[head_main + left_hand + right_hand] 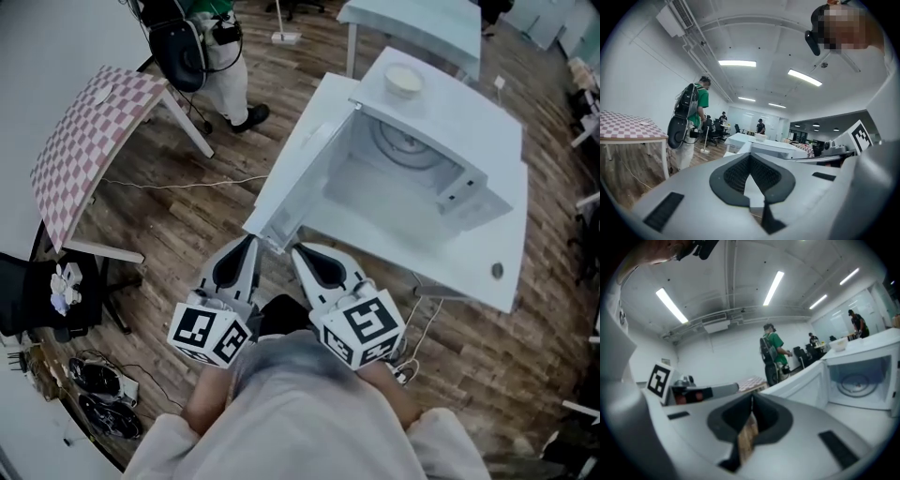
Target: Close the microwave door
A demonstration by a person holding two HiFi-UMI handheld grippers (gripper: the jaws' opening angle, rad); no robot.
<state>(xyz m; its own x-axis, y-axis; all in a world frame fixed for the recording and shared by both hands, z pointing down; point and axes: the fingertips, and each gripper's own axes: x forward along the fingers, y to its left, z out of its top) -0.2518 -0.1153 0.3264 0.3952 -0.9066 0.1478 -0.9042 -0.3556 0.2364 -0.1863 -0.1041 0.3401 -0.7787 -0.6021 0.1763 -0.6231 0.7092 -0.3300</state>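
A person standing at a white bench (459,267) holds the left gripper (251,239) and the right gripper (295,251) side by side, both with jaws pressed together at the tips and nothing between them. Just ahead of the two gripper tips is the lower outer corner of the microwave door (305,164), which stands swung wide open. The microwave (473,117) itself sits ahead and to the right of the grippers, and its open cavity (375,187) holds a round turntable plate (410,143). A pale bowl (404,80) rests on top of the microwave, farther off than the cavity; its contents cannot be made out. Beyond the left gripper a person in a green shirt (211,42) stands on the wooden floor (187,216) next to a pink-checked table (89,141).
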